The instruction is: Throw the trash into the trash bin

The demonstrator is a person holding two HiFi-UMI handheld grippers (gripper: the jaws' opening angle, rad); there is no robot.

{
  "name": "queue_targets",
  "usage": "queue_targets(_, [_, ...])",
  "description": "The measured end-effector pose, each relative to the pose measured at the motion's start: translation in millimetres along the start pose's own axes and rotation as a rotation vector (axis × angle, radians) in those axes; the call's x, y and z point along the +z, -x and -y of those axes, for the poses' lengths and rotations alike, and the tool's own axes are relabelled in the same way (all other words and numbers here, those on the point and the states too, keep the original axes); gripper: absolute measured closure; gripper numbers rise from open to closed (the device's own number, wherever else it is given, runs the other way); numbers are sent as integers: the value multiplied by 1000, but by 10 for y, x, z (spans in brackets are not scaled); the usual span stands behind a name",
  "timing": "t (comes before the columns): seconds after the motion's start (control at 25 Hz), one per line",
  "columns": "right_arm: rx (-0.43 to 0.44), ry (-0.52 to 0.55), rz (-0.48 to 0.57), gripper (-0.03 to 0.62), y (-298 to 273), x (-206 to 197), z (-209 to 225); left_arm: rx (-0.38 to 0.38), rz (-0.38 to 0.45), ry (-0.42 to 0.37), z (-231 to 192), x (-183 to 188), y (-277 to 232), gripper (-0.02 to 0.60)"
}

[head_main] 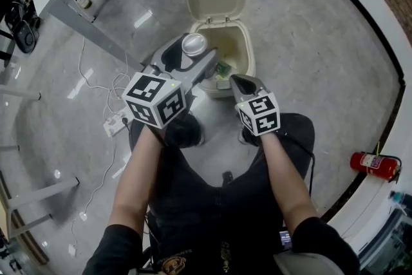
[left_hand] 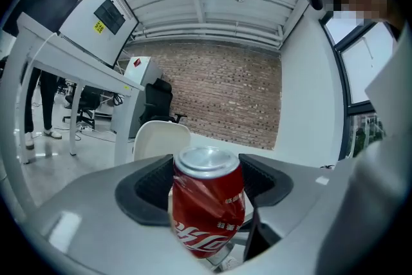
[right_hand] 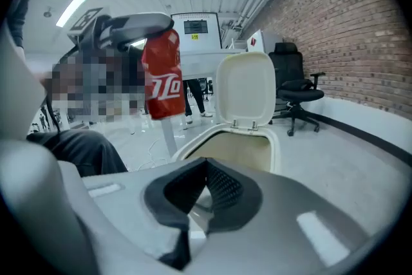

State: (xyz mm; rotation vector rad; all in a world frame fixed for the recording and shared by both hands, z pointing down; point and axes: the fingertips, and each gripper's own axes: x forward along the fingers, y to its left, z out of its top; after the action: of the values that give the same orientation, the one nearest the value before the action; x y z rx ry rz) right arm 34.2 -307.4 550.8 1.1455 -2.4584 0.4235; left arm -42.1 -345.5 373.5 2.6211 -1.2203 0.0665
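The red cola can (left_hand: 207, 203) is not in the trash bin (head_main: 248, 51) yet. It is dented and stands upright. The left claw (head_main: 188, 56) is clamped on it, one pad on each side, and holds it up in the air. From the head view the can's shiny top sits just by the left rim of the bin, maybe a little over the edge. From the right gripper view the can (right_hand: 161, 77) hangs high up, to the left of the bin's lid (right_hand: 245, 90).

The bin stands on the floor right in front of the person. Its lid is tipped all the way back, so the hole is wide open. Something small and green (head_main: 223, 70) lies inside it.

The right claw (head_main: 244, 84) is near the bin's near rim. Its two jaws are together and there is nothing in them.

So I think the job is mostly done. The can is picked up and brought to the open bin. What is left is to move it a bit to the right over the hole and let go.
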Motion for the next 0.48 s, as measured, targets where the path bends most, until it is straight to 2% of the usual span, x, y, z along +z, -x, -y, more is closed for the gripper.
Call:
queue_targets(0.24, [-88,-89,57,591,81,195,371,-44,-35,-16,-87,-271,-445,255])
queue_targets(0.36, [-107,-141,87,591,89,331,478,-71,-112,-20,-110,-565,-670,256])
queue_targets(0.48, [-117,-147,115,591,143,434,528,-69,-189,-34,-132,-870,-850,256])
